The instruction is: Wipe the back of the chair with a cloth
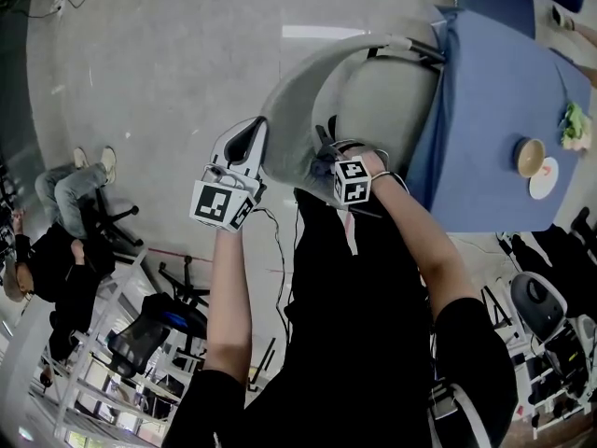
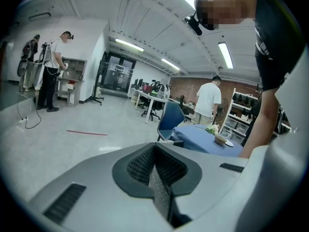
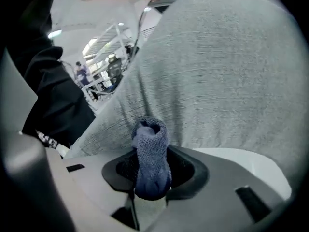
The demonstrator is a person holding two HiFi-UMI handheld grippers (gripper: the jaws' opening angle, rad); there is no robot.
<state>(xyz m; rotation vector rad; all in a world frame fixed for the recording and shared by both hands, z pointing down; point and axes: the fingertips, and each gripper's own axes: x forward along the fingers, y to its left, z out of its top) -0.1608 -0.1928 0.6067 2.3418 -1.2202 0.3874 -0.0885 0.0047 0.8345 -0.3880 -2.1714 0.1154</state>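
The grey fabric chair back (image 1: 312,87) stands in front of me in the head view, pushed up to a blue table. My right gripper (image 1: 326,146) is against its near face, shut on a blue-grey cloth (image 3: 150,158). The cloth sticks out from between the jaws and its tip meets the chair back (image 3: 222,71), which fills the right gripper view. My left gripper (image 1: 254,133) is at the chair back's left edge. Its jaws meet with nothing between them (image 2: 155,170), and it points away across the room.
The blue table (image 1: 494,110) right of the chair carries a bowl (image 1: 530,155), a plate (image 1: 546,181) and flowers (image 1: 574,124). A seated person (image 1: 56,250) and a black office chair (image 1: 149,329) are at lower left. A blue chair (image 2: 170,122) and standing people show beyond.
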